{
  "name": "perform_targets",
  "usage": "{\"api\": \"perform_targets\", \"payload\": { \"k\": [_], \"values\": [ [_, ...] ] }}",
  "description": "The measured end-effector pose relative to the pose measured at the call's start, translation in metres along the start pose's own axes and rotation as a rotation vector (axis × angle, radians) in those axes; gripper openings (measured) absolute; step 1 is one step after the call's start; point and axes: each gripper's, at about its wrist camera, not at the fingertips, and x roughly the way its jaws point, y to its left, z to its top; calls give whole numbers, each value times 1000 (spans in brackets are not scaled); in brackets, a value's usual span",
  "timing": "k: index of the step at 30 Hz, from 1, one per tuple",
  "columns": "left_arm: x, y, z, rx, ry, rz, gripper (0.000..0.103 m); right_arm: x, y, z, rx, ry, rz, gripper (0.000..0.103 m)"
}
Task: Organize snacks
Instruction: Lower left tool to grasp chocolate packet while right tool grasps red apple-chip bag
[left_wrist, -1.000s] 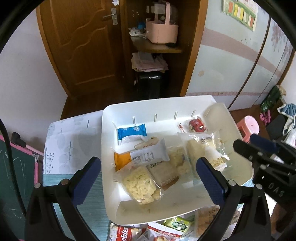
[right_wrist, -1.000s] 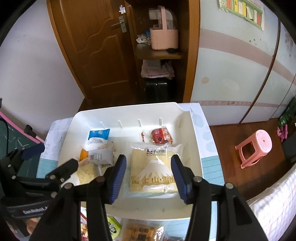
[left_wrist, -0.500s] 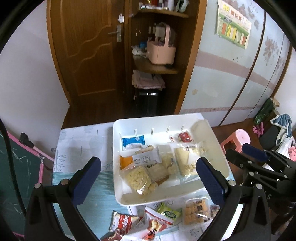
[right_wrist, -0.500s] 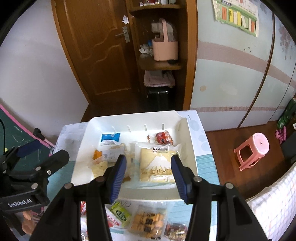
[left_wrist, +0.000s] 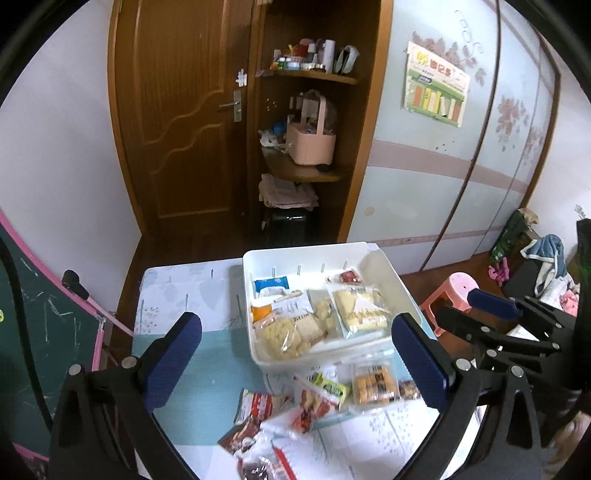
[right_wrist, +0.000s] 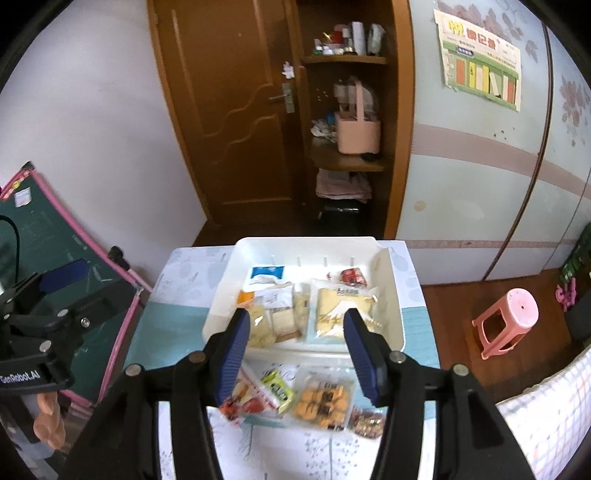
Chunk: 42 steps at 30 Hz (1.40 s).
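A white tray (left_wrist: 255, 354) (right_wrist: 397, 317) on the table holds several snack packs, among them a yellow mountain-print pack (left_wrist: 360, 308) (right_wrist: 340, 315), a blue pack (left_wrist: 269, 284) and a small red one (right_wrist: 352, 275). More packs lie loose in front of the tray: an orange biscuit pack (left_wrist: 375, 382) (right_wrist: 321, 400), a green pack (right_wrist: 277, 387) and red wrappers (left_wrist: 258, 406). My left gripper (left_wrist: 295, 360) hangs wide open and empty above the table's near side. My right gripper (right_wrist: 295, 350) is above the tray's front edge, its jaws opening with nothing between them.
The table (left_wrist: 173, 295) has a pale printed cover with teal bands. A green chalkboard (right_wrist: 55, 236) leans at its left. A pink stool (right_wrist: 509, 321) stands on the floor to the right. Behind are a wooden door (left_wrist: 177, 122) and shelves with a pink basket (left_wrist: 310, 144).
Both grippers have pulled up and back from the tray, so it looks smaller and the loose packs in front have come into view. The right gripper's fingers stand wider apart.
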Motion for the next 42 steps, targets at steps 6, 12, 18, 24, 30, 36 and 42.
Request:
{"api": "perform_targets", "payload": {
  "k": [6, 12, 18, 24, 30, 36, 42],
  "values": [
    [-41, 4, -39, 37, -43, 5, 102, -20, 21, -33, -34, -7, 64, 62],
    [-36, 20, -88, 33, -4, 47, 102, -9, 48, -74, -81, 44, 117, 64],
    [18, 41, -154, -20, 161, 107, 102, 33, 68, -119, -99, 162, 140, 64],
    [74, 60, -207, -98, 345, 159, 102, 87, 58, -144, 35, 286, 181, 64],
    [116, 62, -242, -128, 459, 204, 102, 129, 44, -152, 170, 358, 188, 64],
    [141, 62, -264, -156, 545, 210, 76, 168, 33, -152, 321, 405, 226, 65],
    [138, 69, -266, -193, 515, 191, 61, 198, 25, -151, 475, 430, 213, 83]
  ]
}}
